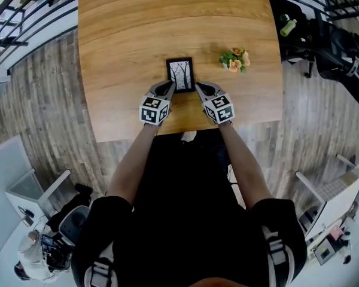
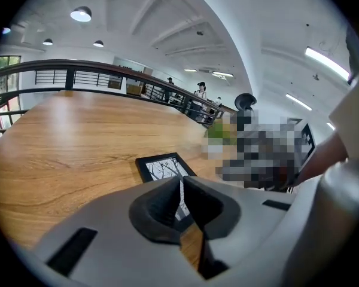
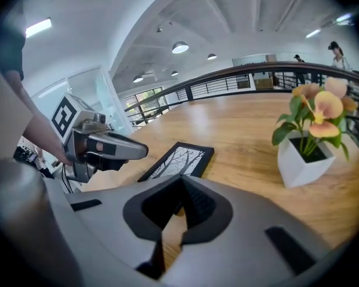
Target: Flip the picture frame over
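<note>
Fingers of left gripper [image 1: 169,89] and right gripper [image 1: 201,89] pinch the black rectangular picture frame [image 1: 180,73].

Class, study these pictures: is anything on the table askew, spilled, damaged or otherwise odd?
Nothing stands out. The picture frame lies flat on the table, picture side up, with no visible damage. The potted flowers stand upright beside it, and nothing has spilled.
</note>
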The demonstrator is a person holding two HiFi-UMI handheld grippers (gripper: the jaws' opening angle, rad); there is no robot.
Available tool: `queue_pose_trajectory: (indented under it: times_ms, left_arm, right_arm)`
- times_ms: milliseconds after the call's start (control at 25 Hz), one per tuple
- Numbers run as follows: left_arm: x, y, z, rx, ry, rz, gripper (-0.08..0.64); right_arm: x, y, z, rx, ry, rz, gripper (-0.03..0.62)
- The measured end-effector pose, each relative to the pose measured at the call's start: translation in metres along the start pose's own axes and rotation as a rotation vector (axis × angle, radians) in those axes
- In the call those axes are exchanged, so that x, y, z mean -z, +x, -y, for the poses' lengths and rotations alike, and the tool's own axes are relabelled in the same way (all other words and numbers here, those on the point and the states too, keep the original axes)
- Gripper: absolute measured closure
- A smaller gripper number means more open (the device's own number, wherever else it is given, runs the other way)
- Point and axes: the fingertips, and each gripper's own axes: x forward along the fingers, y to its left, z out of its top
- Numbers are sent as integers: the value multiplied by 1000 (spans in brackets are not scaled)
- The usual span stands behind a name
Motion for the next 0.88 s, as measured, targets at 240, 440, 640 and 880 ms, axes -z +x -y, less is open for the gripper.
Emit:
queue_pose_trajectory:
  times_ms: [240, 440, 640, 880]
  left_arm:
    - [9, -17, 11, 22, 27, -19, 535]
    - [20, -26, 16, 24, 43, -30, 535]
    - [23, -33, 16, 28, 54, -29, 536]
    - [27, -36, 13, 27, 54, -31, 537]
  right_arm:
    - [12, -18, -5, -16, -5, 19, 586]
    - [22, -28, -5, 8, -16, 14, 584]
    - [27, -31, -9, 22, -18, 14, 584]
    - [29, -31, -13, 33, -18, 16, 584]
